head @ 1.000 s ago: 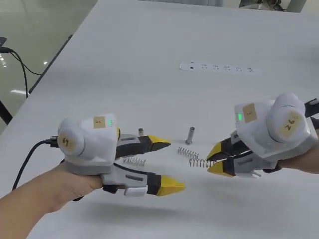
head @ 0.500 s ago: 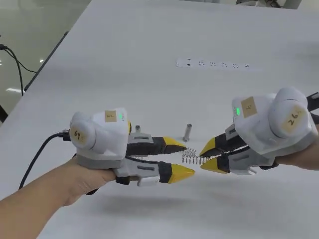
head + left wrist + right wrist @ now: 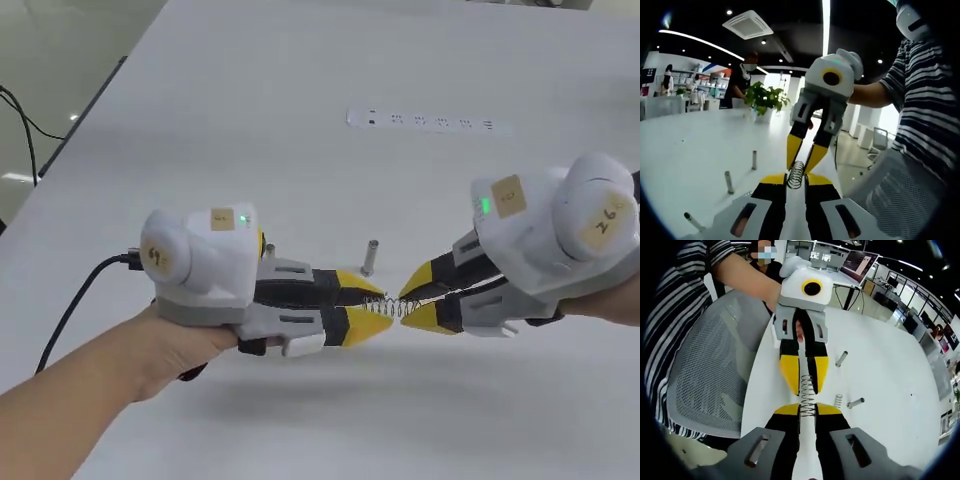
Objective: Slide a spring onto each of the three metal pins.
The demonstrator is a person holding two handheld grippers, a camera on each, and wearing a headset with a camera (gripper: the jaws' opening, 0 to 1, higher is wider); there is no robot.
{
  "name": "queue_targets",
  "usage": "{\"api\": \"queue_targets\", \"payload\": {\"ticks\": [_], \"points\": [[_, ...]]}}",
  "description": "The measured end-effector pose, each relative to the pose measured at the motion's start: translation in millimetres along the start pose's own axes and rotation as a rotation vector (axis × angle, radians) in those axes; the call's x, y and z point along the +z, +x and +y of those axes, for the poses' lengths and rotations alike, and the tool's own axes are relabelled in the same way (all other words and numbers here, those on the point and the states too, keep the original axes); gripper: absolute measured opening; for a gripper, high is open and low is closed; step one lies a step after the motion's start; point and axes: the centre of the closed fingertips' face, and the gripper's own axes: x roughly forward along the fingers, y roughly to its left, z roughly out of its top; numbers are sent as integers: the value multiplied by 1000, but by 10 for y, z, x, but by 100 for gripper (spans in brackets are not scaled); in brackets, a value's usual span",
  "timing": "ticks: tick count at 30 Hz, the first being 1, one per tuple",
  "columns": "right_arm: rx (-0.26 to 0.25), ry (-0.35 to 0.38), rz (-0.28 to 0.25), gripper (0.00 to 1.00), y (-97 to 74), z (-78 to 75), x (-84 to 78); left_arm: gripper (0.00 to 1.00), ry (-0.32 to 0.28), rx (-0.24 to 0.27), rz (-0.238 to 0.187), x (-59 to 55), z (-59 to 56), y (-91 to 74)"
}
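A small metal spring [image 3: 391, 306] hangs above the white table, stretched between both grippers. My right gripper [image 3: 410, 303] is shut on its right end, and my left gripper [image 3: 374, 308] is shut on its left end. In the left gripper view the spring [image 3: 796, 175] sits between my own yellow tips, with the right gripper's fingers [image 3: 793, 150] just beyond. In the right gripper view the spring [image 3: 807, 389] runs from my jaws to the left gripper's fingers [image 3: 789, 373]. One metal pin [image 3: 369, 257] stands behind the spring. Three pins [image 3: 754, 160] [image 3: 728, 182] [image 3: 692, 222] show on the table.
A white power strip [image 3: 428, 122] lies at the far side of the table [image 3: 250, 110]. Another spring [image 3: 838, 401] lies near two pins [image 3: 841, 358] [image 3: 855, 402]. The left gripper's black cable [image 3: 78, 297] trails toward the table's left edge. People and a plant [image 3: 764, 99] are in the background.
The right gripper lifted the spring off the table. The left gripper moved right and its jaws shut onto the spring's free end. The head camera shifted slightly.
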Motion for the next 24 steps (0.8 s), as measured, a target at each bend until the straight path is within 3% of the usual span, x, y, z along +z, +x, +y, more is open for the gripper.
{"api": "queue_targets", "payload": {"ticks": [12, 24], "points": [[-14, 4, -19, 8, -46, -19, 42, 6, 9, -2, 12, -1, -21, -18], [-11, -3, -2, 8, -50, -4, 9, 6, 11, -9, 4, 41, -33, -21]]}}
